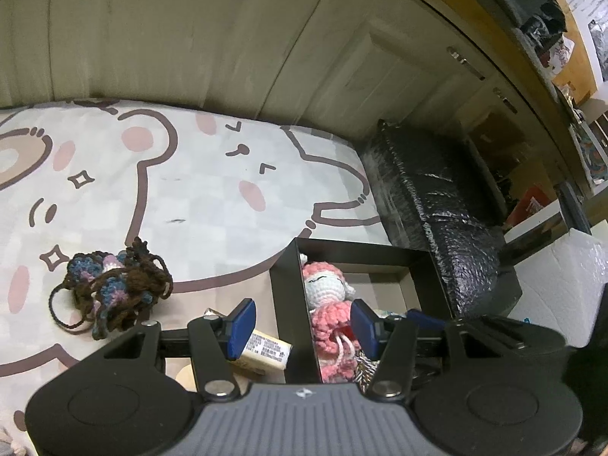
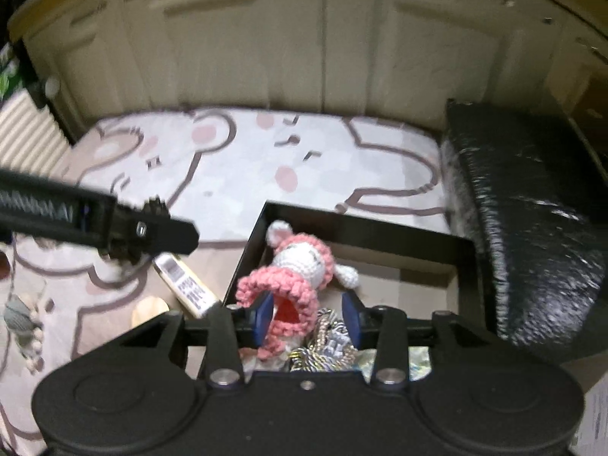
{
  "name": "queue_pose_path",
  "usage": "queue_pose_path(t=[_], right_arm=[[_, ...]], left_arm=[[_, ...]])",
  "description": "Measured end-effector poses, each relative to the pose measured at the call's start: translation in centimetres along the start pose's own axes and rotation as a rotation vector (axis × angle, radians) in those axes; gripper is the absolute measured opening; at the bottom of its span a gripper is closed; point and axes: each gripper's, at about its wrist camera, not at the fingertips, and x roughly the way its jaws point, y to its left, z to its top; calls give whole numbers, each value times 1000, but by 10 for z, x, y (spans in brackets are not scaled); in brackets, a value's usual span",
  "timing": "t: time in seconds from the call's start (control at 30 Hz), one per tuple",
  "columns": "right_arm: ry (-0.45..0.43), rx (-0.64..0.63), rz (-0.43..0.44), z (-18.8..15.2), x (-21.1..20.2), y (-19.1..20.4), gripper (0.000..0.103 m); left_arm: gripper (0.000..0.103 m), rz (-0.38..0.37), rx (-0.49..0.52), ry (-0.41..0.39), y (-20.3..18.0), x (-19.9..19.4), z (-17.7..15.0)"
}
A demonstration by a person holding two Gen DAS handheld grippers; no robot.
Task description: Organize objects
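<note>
Bed [image 1: 212, 197] w/ bear-print sheet carries a black box [image 2: 461, 262]; pink-white crochet doll [image 2: 300, 262] lies inside it. Dark yarn bundle [image 1: 114, 285] sits on sheet left of box. Right gripper [image 2: 307, 321] jaws apart around doll's lower part, not pressing. Left gripper [image 1: 302, 328] apart, straddling box wall, gripping nothing.

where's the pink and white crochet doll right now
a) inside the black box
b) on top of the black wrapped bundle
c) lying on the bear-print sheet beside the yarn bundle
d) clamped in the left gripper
a: the pink and white crochet doll lies within the walls of the black box, apart from the dark yarn bundle out on the bear-print sheet.
</note>
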Motion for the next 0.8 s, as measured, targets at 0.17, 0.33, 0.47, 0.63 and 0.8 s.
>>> queue_pose_path(t=[0.17, 0.33, 0.47, 0.63, 0.8], right_arm=[[-48, 69, -2, -4, -26, -13, 48], [-69, 89, -23, -11, -45, -22, 57], [-91, 101, -50, -16, -59, -27, 67], [-116, 138, -77, -24, -76, -37, 76], [-127, 149, -108, -31, -85, -44, 85]], left_arm=[[62, 15, 35, 7, -6, -9, -6], [72, 24, 63, -4, -11, -21, -12], [79, 50, 95, -7, -15, -28, -16], [87, 102, 129, -11, -17, -34, -23], [93, 157, 168, -18, -18, -38, -28]])
